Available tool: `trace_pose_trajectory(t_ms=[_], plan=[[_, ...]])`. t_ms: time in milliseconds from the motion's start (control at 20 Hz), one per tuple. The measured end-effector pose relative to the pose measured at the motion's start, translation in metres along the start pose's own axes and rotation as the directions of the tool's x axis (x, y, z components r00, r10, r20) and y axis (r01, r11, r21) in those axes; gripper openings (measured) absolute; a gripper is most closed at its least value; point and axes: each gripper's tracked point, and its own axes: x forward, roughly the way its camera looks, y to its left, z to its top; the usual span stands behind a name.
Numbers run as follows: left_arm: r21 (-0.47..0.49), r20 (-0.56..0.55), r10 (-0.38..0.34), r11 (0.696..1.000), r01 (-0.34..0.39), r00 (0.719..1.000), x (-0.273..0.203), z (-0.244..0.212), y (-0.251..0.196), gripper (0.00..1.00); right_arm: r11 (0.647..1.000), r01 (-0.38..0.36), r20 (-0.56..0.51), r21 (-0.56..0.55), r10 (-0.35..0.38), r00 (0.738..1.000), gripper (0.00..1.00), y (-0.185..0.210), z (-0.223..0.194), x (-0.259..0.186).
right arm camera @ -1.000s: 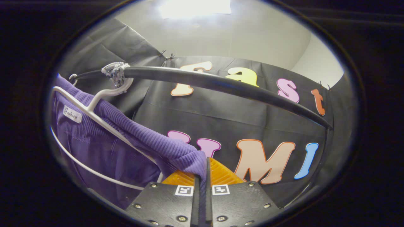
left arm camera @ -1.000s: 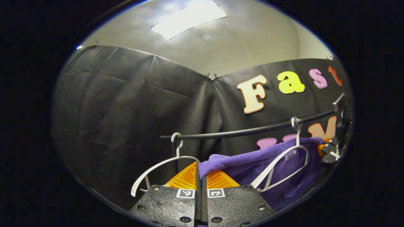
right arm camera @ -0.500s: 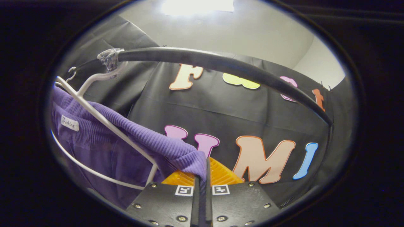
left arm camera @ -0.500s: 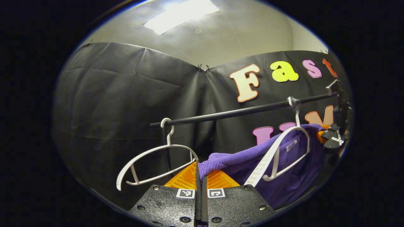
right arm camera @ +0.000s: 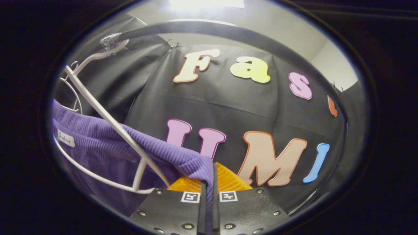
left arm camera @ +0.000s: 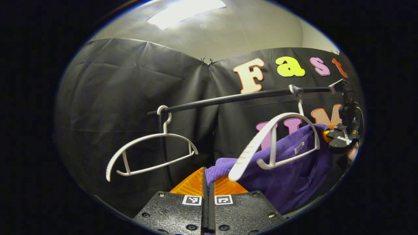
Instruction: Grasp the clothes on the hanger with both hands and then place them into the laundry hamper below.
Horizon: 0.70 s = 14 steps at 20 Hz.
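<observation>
Since the earlier frames the purple garment has slid down off the white hanger, whose near arm now stands bare above the cloth, and the black rail sits higher above both sets of jaws. The left gripper is clenched on a ribbed edge of the garment at its fingertips, and the right gripper likewise pinches the garment's other edge. The left gripper view adds an empty second hanger to the left of its jaws and the right gripper far off at the right, while the right gripper view shows the garment's white label to the left of its jaws.

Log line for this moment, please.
left gripper: shut on purple garment | right gripper: shut on garment | hanger: on rail, garment partly off
</observation>
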Motion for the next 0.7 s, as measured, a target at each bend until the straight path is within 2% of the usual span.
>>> trace_pose_trajectory(t_ms=[400,700], plan=[[0.036,-0.043,-0.031,0.999,0.032,0.999,-0.012,-0.022,-0.022,0.00,1.000,0.015,-0.082,0.009,-0.014,0.997,0.07,-0.008,-0.044,-0.015],[0.049,-0.069,-0.054,0.997,0.058,0.996,-0.015,-0.036,-0.033,0.00,1.000,-0.011,-0.119,-0.004,0.010,0.993,0.07,-0.003,-0.060,-0.036]])
